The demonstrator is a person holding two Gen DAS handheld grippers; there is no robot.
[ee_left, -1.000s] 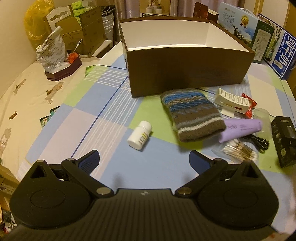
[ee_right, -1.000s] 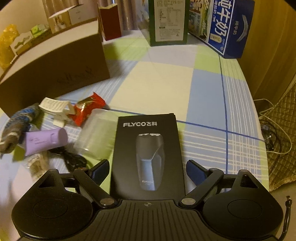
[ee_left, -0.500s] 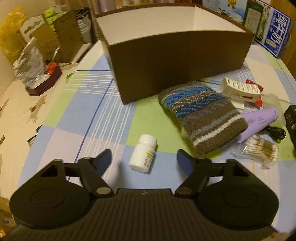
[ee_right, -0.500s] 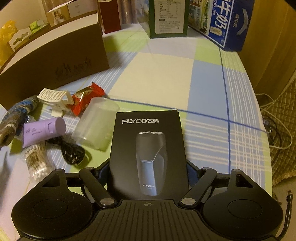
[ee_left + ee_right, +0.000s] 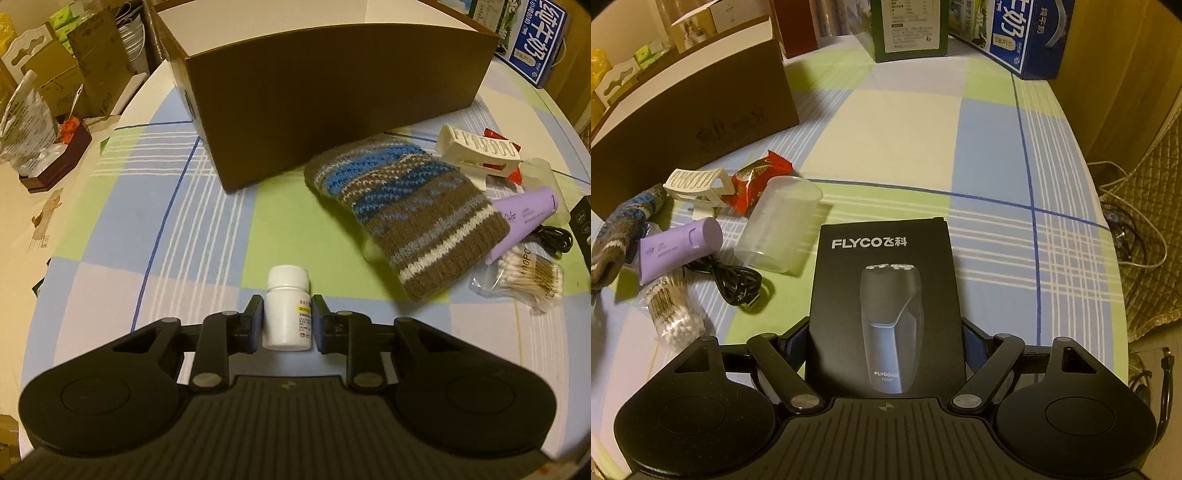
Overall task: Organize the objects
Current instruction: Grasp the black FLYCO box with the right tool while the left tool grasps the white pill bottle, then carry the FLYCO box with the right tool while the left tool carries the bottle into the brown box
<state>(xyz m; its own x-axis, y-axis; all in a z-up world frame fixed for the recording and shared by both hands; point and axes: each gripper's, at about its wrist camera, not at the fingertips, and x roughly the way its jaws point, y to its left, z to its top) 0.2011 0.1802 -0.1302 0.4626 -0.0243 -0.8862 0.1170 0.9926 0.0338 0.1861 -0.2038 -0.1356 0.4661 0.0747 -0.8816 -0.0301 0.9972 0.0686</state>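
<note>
My left gripper (image 5: 286, 317) is shut on a small white pill bottle (image 5: 287, 302) that lies on the checked tablecloth, cap pointing away. Behind it stands a big brown cardboard box (image 5: 332, 96) with a white inside. My right gripper (image 5: 884, 343) is shut on the near end of a black shaver box (image 5: 884, 295), one finger on each long side. Left of the shaver box lie a clear plastic cup (image 5: 779, 225), a purple tube (image 5: 679, 247), a black cable (image 5: 738, 280) and a bag of cotton swabs (image 5: 674, 314).
A striped knitted pouch (image 5: 402, 210), a cream hair clip (image 5: 476, 151) and a red snack packet (image 5: 761, 177) lie in front of the brown box (image 5: 687, 114). Milk cartons (image 5: 1027, 33) stand at the table's far edge. The table edge (image 5: 1115, 266) drops off on the right.
My left gripper moved forward over the pill bottle and shut on it. My right gripper slid forward along the shaver box and shut on its sides.
</note>
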